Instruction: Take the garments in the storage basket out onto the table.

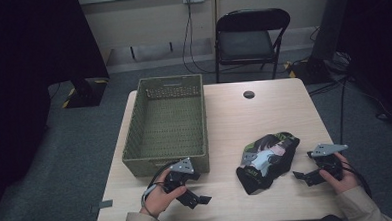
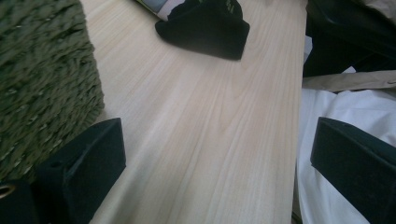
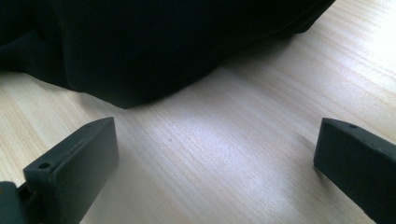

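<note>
Wide-spread left gripper (image 1: 202, 200) and right gripper (image 1: 298, 175) flanking crumpled black printed cloth (image 1: 267, 160), woven basket (image 1: 167, 125) beside

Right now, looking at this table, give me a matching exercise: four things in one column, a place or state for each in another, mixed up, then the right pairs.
1. woven basket
2. black garment
3. left gripper
4. folding chair

A. on the floor beyond the table
B. bundled between the two grippers
C. empty, on the table's left part
D. open, at the near edge below the basket

Pairs: 1-C, 2-B, 3-D, 4-A
</note>
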A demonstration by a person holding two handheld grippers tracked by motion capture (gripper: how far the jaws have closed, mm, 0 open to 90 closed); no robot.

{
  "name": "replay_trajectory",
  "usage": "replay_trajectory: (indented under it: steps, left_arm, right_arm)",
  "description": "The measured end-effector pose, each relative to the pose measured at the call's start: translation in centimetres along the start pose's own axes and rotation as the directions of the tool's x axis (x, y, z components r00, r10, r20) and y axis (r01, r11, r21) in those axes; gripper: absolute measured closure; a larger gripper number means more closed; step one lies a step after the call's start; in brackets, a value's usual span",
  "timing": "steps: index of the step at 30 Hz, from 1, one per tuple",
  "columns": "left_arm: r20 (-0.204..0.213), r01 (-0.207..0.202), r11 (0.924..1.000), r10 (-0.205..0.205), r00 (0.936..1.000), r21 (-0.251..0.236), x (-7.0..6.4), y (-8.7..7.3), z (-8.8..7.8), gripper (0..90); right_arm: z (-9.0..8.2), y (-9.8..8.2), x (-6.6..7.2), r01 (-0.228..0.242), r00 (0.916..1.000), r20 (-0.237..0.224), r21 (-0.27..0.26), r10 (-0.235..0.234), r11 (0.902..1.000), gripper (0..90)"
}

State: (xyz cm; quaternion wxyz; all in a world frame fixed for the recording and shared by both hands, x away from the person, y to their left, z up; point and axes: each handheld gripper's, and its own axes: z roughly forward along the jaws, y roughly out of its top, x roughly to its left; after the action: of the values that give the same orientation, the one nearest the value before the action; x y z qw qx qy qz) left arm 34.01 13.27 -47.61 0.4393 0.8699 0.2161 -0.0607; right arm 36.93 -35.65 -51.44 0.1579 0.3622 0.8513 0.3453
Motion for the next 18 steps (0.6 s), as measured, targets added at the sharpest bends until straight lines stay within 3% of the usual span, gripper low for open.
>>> replay_trajectory:
  steps: [6,13,18]
  left_arm:
    - [-0.013,0.022,0.9998,-0.022,0.9997,0.003,0.4,-0.5,-0.7,2.7]
    - [-0.02,0.02,0.9997,-0.02,0.9996,0.014,0.5,-0.9,-1.3,2.7]
    - [-0.031,0.028,0.9996,-0.028,0.9991,-0.004,0.7,-1.1,-2.0,2.7]
  right_arm:
    - [0.0,0.0,0.0,0.0,1.0,0.0,0.0,0.0,1.0,0.0]
    - [0.0,0.0,0.0,0.0,1.0,0.0,0.0,0.0,1.0,0.0]
    - [0.0,0.0,0.0,0.0,1.0,0.0,0.0,0.0,1.0,0.0]
